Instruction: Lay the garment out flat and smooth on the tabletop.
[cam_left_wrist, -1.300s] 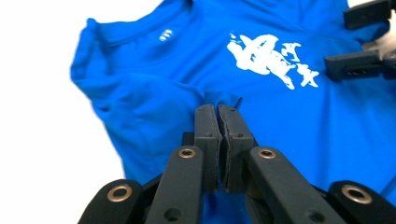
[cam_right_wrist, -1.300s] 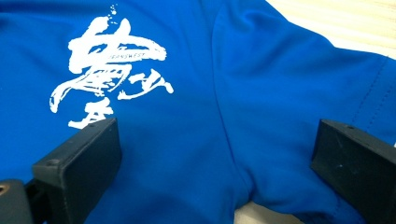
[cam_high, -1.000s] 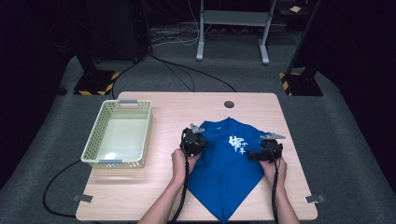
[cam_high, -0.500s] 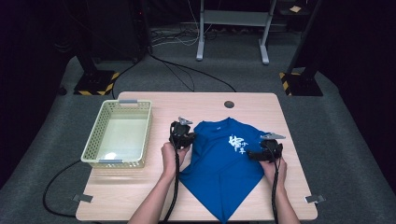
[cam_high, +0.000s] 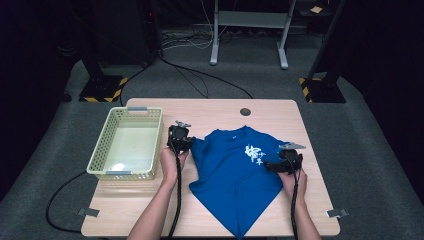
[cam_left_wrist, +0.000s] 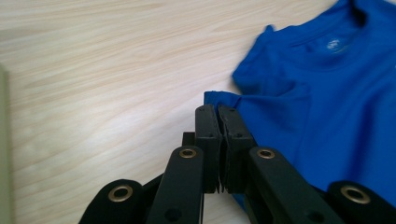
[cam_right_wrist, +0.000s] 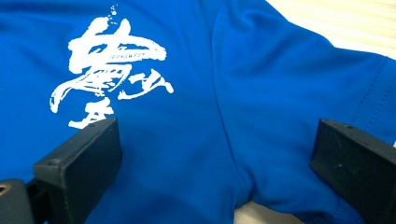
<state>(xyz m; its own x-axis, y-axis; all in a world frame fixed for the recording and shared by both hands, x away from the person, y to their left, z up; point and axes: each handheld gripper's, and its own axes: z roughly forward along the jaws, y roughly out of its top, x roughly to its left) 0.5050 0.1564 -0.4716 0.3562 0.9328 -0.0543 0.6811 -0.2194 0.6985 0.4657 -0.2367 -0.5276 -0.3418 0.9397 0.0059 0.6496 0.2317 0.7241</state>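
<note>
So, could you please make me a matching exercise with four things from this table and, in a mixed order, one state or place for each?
Things:
1. left gripper
2. right gripper
3. basket
4. T-shirt

States or places:
A. pale, stands at the table's left side
B. open, over the blue cloth near the white print
C. blue, lies on the table
D. shut on the edge of a sleeve

Pairs: 1-D, 2-B, 3-A, 4-C

shirts: 1, blue shirt (cam_high: 235, 172)
baskets: 1, basket (cam_high: 100, 162)
grippers: 2, left gripper (cam_high: 178, 136), right gripper (cam_high: 266, 164)
tables: 1, table (cam_high: 215, 112)
</note>
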